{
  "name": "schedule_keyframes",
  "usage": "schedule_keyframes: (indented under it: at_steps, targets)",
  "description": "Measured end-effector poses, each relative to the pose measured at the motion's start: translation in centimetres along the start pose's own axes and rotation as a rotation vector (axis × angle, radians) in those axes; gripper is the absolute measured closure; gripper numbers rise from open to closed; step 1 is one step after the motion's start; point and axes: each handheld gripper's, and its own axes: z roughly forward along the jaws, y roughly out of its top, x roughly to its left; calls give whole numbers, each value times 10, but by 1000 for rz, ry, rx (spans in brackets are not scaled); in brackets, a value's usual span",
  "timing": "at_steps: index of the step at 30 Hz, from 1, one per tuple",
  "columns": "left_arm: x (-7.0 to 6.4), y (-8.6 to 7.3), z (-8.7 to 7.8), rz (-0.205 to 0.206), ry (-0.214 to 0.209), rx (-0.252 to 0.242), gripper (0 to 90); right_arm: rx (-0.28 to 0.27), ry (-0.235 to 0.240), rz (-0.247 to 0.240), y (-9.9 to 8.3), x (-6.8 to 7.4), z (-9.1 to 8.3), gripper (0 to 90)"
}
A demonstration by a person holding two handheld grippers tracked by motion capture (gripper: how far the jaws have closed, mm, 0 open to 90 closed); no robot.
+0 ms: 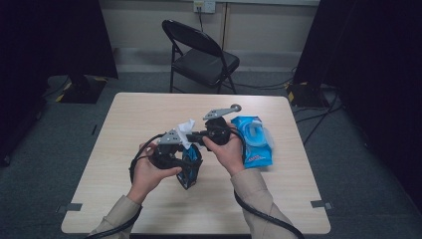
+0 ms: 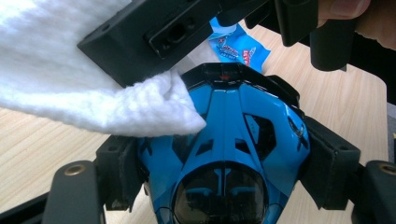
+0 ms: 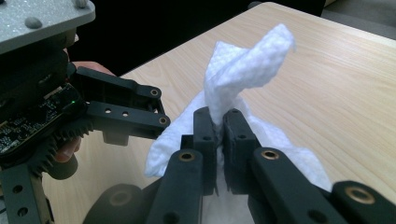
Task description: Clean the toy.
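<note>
High view: two sleeved forearms rise from the bottom edge, and the hands meet at the centre of the table (image 1: pixel 124 199). The left gripper (image 1: pixel 174 149), just left of centre, is clenched on a blue toy car (image 1: pixel 190 167) that hangs nose-down under it, lifted off the tabletop. The right gripper (image 1: pixel 201 134), just right of centre, points left toward the car and pinches a white wipe (image 1: pixel 186 130) that sticks up between the two grippers. Just right of the right hand (image 1: pixel 230 152) a blue wipe pack (image 1: pixel 256 142) lies flat on the table. Farther back, in the upper middle of the frame, a black folding chair (image 1: pixel 201 57) stands on the floor beyond the table. Left gripper view: the car (image 2: pixel 229 154) fills the lower middle, squeezed at its sides between the two padded jaws, with the wipe (image 2: pixel 79 88) spread over the upper left and touching the car's upper left side; the right gripper's black body crosses the top, and the pack (image 2: pixel 236 46) shows beyond it at upper centre. Right gripper view: the jaws at lower centre are closed tight on the wipe (image 3: pixel 238 74), whose twisted end stands up above them, and the left gripper (image 3: pixel 116 109) sits at left.
</note>
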Motion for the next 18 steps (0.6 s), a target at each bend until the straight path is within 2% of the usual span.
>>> schedule_keyframes:
  at_steps: [11, 18]
  targets:
    - [1, -1, 1, -4, -2, 5, 257, 1, 8, 3, -2, 0, -4, 857]
    - [5, -3, 0, -11, 12, 13, 257, -7, 17, 2, -3, -1, -10, 857]
